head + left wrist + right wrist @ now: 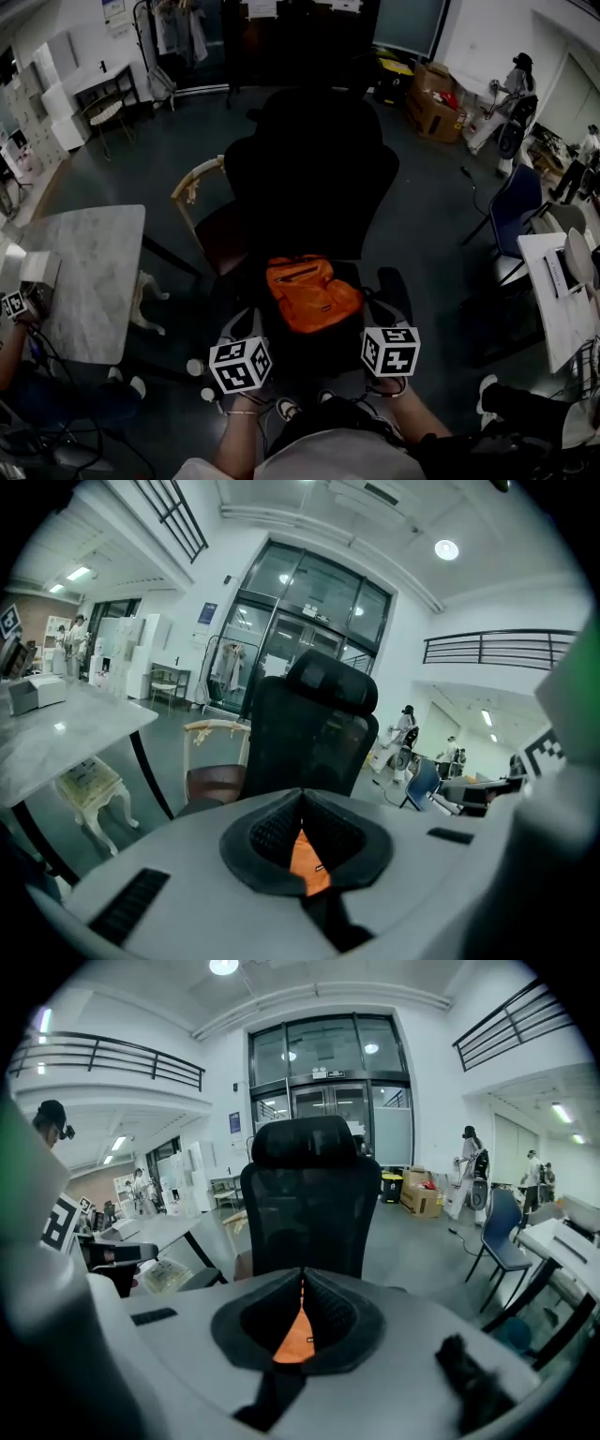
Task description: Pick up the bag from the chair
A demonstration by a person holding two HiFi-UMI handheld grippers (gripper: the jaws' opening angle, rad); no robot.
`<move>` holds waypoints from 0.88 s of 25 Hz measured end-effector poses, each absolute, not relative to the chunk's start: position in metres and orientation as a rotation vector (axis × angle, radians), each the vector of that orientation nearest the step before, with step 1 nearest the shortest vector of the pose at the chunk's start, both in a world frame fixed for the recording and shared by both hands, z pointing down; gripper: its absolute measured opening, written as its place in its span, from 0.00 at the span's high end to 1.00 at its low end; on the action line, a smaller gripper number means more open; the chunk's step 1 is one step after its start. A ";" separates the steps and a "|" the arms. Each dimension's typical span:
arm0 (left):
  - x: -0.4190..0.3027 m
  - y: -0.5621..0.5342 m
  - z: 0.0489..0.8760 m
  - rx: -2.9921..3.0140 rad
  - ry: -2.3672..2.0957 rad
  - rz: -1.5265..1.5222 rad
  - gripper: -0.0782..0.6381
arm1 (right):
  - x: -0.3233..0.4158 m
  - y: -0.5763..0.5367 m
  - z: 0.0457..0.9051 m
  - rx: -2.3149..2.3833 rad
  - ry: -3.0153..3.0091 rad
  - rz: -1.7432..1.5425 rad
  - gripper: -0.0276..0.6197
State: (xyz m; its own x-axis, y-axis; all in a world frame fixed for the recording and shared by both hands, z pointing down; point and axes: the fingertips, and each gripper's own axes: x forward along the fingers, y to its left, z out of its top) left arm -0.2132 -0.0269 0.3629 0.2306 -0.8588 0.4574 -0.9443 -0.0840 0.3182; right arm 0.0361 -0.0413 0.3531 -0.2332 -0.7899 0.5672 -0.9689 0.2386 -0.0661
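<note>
An orange bag (310, 292) lies on the seat of a black high-backed office chair (309, 178). My two grippers hover at the seat's near edge, one at each side of the bag and short of it. The left gripper (242, 328) sits by the bag's near left corner, the right gripper (392, 298) by its right side. In the left gripper view the jaws of the left gripper (302, 799) meet at their tips, and the bag (307, 860) shows beyond them. The right gripper (302, 1283) looks the same, shut and empty, with the bag (295, 1340) and chair (305, 1204) ahead.
A marble-topped table (89, 272) stands at the left. A wooden chair with a brown seat (211, 230) is beside the office chair. A blue chair (516, 206) and a white table (553, 300) are at the right. Cardboard boxes (436, 103) stand at the back.
</note>
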 end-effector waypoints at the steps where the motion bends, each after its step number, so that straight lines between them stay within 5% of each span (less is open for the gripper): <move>1: -0.214 -0.029 0.368 1.956 -1.646 0.216 0.87 | 0.041 -0.043 0.357 1.617 -2.083 0.581 0.91; 22: -0.190 -0.110 0.428 1.863 -1.636 0.369 0.87 | 0.046 -0.143 0.437 1.496 -2.085 0.752 0.91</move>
State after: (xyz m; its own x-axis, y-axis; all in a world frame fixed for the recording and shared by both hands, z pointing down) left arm -0.1900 -0.1100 0.4282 0.1921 -0.7883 0.5845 -0.9629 -0.0362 0.2675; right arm 0.0464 -0.1433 0.4370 -0.3004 -0.6990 0.6490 -0.9523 0.2578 -0.1632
